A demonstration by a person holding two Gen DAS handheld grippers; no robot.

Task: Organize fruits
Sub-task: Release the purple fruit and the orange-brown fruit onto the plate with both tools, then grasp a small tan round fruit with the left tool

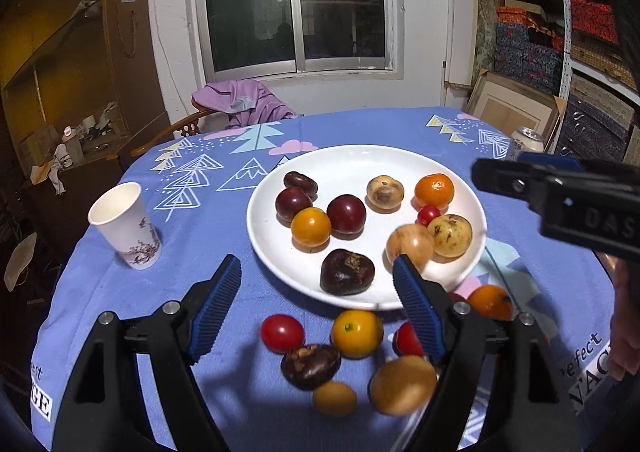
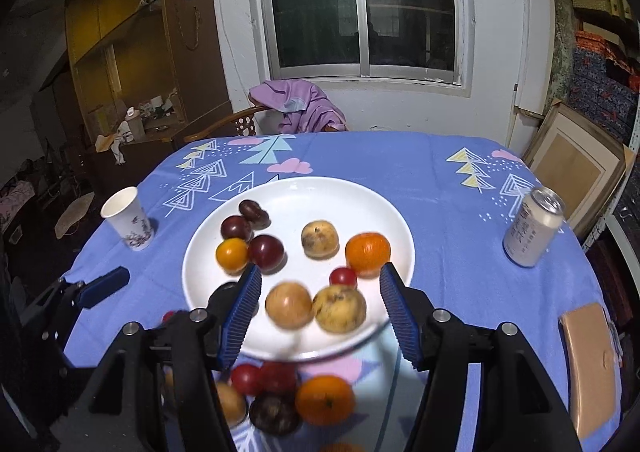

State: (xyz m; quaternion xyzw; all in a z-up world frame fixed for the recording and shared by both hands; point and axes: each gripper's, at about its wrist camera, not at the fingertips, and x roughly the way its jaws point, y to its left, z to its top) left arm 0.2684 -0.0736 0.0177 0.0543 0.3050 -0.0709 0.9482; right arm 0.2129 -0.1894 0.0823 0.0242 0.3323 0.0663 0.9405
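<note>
A white plate [image 1: 348, 168] on the blue tablecloth holds several fruits: dark plums [image 1: 346, 213], an orange [image 1: 434, 191], a yellow tomato [image 1: 311, 227], a cherry tomato [image 1: 428, 214], speckled tan fruits [image 1: 450, 235] and a dark chestnut-like one [image 1: 347, 272]. Loose fruits lie on the cloth in front of the plate, among them a red tomato [image 1: 282, 332], a yellow one [image 1: 356, 332] and an orange [image 2: 325, 399]. My left gripper [image 1: 318, 272] hangs open over the plate's near rim, empty. My right gripper [image 2: 320, 272] is open above the plate's near side, where a blurred tan fruit [image 2: 289, 304] sits untouched.
A paper cup [image 1: 124, 226] stands left of the plate and a drinks can [image 2: 534, 228] at the right. A tan flat pouch [image 2: 592, 364] lies near the table's right edge. A chair with purple cloth [image 2: 300, 104] stands behind the table.
</note>
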